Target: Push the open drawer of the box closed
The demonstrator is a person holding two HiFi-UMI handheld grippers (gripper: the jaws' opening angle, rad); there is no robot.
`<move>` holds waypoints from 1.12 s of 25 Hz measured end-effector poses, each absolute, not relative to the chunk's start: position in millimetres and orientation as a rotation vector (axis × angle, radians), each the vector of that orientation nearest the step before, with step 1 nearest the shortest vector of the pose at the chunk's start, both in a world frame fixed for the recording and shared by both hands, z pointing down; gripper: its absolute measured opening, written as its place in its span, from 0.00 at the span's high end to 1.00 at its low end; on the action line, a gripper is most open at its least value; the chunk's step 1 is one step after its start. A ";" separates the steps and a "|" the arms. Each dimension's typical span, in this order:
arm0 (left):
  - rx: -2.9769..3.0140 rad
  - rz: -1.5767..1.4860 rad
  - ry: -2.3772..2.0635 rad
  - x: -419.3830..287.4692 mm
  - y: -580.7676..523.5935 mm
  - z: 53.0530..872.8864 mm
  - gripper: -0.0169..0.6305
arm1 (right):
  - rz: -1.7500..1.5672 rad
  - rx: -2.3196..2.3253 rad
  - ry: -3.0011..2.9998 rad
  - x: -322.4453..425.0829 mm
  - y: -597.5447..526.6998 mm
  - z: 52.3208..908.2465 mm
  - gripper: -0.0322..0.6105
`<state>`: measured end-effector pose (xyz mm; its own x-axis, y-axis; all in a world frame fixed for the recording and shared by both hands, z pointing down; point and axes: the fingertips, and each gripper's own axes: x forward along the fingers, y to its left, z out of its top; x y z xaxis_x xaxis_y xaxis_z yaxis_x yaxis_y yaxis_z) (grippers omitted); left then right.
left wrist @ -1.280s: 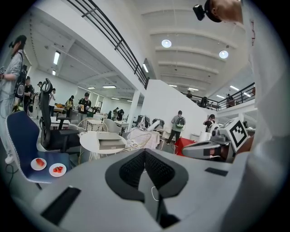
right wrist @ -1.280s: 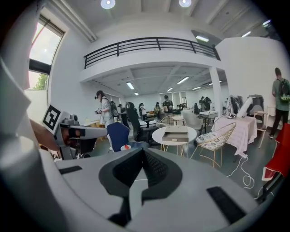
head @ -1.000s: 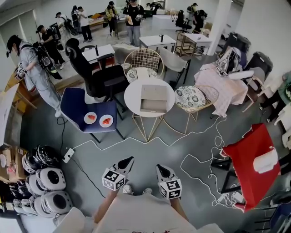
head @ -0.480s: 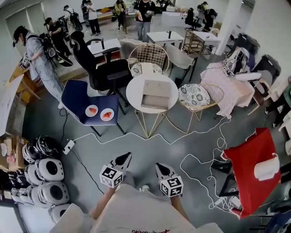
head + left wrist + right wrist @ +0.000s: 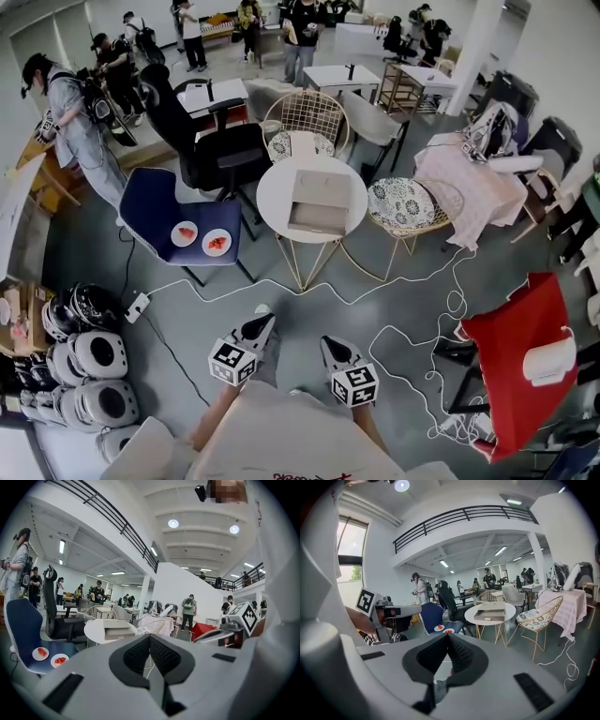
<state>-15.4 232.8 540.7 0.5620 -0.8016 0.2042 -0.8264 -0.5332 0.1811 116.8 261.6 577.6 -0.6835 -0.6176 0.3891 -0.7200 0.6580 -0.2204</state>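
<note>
Box with open drawer on the round white worktop.
Left gripper and right gripper hover low above the floor, well apart from it, each with jaws clenched together on nothing.

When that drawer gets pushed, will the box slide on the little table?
Probably a little: the box looks like light cardboard lying loose on a smooth round table. Low and flat, it seems unlikely to tip.
</note>
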 end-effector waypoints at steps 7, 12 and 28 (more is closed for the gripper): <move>2.554 0.143 -1.278 -24.6 159.8 557.8 0.96 | 0.515 1.134 -2.559 106.6 188.6 587.3 0.93; 2.575 0.146 -1.192 -33.3 92.0 554.6 0.96 | 0.577 1.182 -2.520 95.1 125.5 584.7 0.93; 2.630 0.221 -0.953 -112.7 -137.3 549.5 0.96 | 0.659 1.387 -2.420 11.2 -92.3 564.2 0.93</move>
<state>-112.7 -137.3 549.5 0.7639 -0.5926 0.2556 -0.6446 -0.7202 0.2567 11.2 -92.3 564.2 -0.5029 -0.7391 0.4481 -0.8643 0.4369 -0.2493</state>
